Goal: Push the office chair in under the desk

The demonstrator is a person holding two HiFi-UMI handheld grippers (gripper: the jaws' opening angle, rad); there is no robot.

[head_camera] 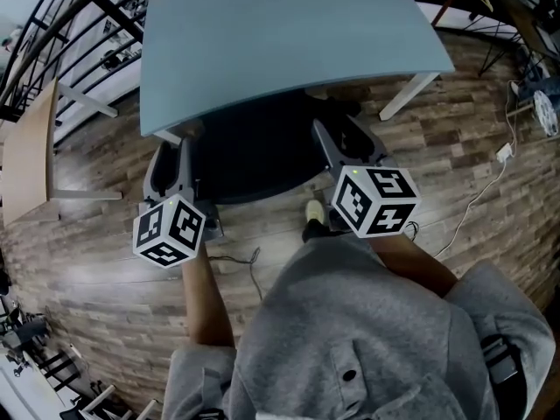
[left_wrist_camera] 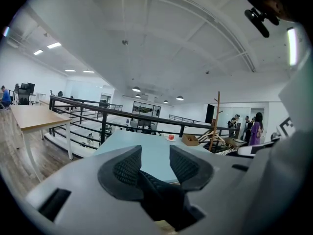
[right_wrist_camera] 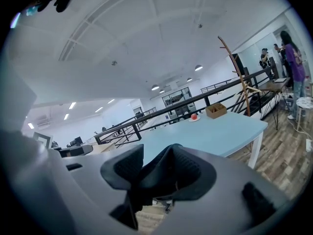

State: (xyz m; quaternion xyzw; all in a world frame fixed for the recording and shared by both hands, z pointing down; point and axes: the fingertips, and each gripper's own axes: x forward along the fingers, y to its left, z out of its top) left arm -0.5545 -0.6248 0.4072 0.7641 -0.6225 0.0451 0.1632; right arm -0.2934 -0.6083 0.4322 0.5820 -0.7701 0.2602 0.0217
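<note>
In the head view a black office chair [head_camera: 254,151] stands with its seat partly under the light blue desk [head_camera: 280,42], and its backrest faces me. My left gripper [head_camera: 172,160] grips the backrest's top edge on the left, and my right gripper [head_camera: 347,136] grips it on the right. The left gripper view has the left gripper [left_wrist_camera: 155,153] pinching the dark mesh backrest edge [left_wrist_camera: 161,195] low between its pads, with the desk [left_wrist_camera: 122,138] beyond. In the right gripper view the backrest [right_wrist_camera: 166,173] fills the gap of the right gripper [right_wrist_camera: 154,155], which is shut on it.
The floor [head_camera: 105,261] is wood plank. A black railing [head_camera: 79,33] runs behind the desk and a pale wooden table [head_camera: 26,147] stands at the left. A cable [head_camera: 477,204] trails on the right. My shoe [head_camera: 313,210] is behind the chair. A small box [right_wrist_camera: 216,110] sits on the desk.
</note>
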